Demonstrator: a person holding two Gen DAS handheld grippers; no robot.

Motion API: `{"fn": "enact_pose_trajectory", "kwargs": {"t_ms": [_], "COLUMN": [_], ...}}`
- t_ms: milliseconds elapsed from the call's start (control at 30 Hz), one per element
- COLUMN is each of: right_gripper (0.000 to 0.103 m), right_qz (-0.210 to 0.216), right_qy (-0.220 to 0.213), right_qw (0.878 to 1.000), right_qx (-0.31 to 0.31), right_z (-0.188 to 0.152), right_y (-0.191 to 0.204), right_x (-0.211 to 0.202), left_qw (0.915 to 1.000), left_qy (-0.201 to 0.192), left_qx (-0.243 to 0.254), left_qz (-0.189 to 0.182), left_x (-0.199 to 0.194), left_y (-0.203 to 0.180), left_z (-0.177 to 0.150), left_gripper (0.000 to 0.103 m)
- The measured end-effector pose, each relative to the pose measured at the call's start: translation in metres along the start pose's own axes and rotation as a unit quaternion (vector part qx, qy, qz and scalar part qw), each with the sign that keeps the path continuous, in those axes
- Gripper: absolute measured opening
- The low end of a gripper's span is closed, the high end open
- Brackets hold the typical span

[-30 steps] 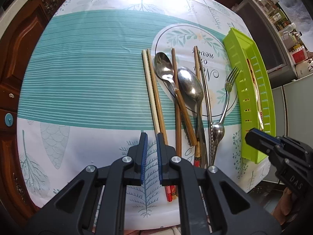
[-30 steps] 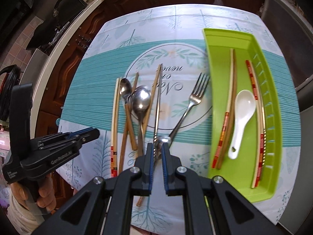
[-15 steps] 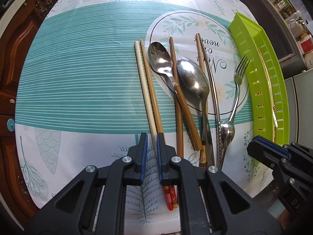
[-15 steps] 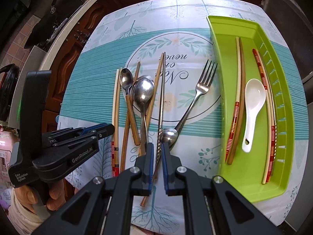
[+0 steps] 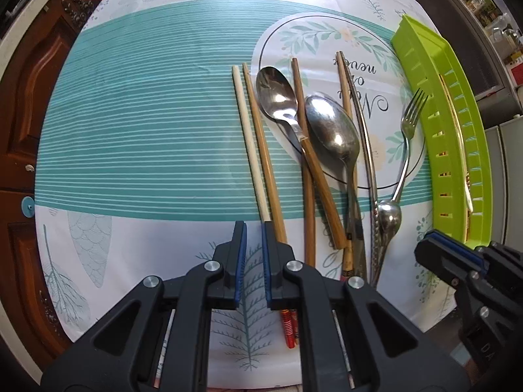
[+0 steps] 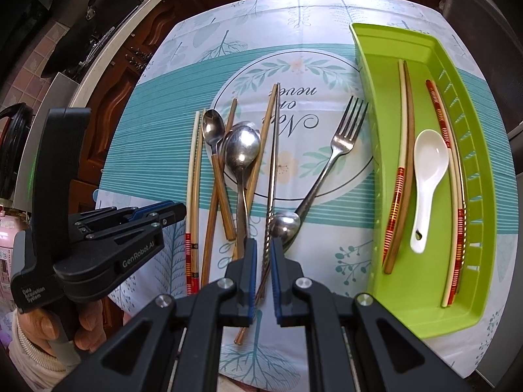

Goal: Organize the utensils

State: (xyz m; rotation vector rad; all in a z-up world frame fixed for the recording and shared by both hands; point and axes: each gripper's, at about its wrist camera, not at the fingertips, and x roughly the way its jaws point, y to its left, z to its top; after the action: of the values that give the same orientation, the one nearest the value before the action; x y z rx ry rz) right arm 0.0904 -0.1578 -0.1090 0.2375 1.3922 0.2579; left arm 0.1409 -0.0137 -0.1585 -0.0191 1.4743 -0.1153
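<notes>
- On the tablecloth (image 5: 137, 150), compared with a second ago, the left gripper (image 5: 251, 228) sits lower and nearer the utensils, its tip beside the cream-and-wood chopstick pair (image 5: 258, 150); the right gripper (image 6: 263, 245) has kept its place.
- Both grippers' blue-padded jaws are nearly pressed together, pinching nothing; a twisted steel chopstick (image 6: 273, 170) shows through the right one's gap.
- The cloth is glossy, teal-striped, with leaf prints, over a table edged by dark carved wooden cabinets (image 5: 29, 75).
- Left to right: the wood-handled spoon (image 5: 287, 121), large steel spoon (image 5: 333, 130), steel fork (image 6: 330, 166), then the slotted lime plastic tray (image 6: 425, 300) holding banded chopsticks (image 6: 400, 176) and a white ceramic spoon (image 6: 428, 170).
</notes>
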Motion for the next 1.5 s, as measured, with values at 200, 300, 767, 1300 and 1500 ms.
{"fn": "enact_pose_trajectory", "kwargs": {"t_ms": [200,300,767,1300,1500], "right_gripper": [0.008,0.008,0.008,0.008,0.008], "right_qz": [0.001,0.002,0.010,0.017,0.021], "right_qy": [-0.001,-0.002,-0.006,-0.004,-0.002], "right_qw": [1.000,1.000,1.000,1.000,1.000], "right_qx": [0.000,0.001,0.008,0.008,0.000], "right_z": [0.000,-0.001,-0.005,-0.007,-0.008], "right_y": [0.000,-0.001,-0.007,-0.006,0.000], "right_x": [-0.001,-0.001,-0.004,-0.001,0.001], "left_qw": [0.9999,0.9999,0.9999,0.9999,0.9997], "left_qy": [0.005,0.002,0.001,0.012,-0.014], "left_qx": [-0.010,-0.011,-0.013,0.000,-0.012], "left_qz": [-0.007,-0.003,0.007,0.001,-0.012], "left_x": [0.003,0.003,0.002,0.002,-0.013], "left_y": [0.004,0.007,-0.008,-0.011,0.001], "left_z": [0.003,0.001,-0.012,-0.016,-0.015], "left_gripper": [0.006,0.006,0.040,0.010,0.000]}}
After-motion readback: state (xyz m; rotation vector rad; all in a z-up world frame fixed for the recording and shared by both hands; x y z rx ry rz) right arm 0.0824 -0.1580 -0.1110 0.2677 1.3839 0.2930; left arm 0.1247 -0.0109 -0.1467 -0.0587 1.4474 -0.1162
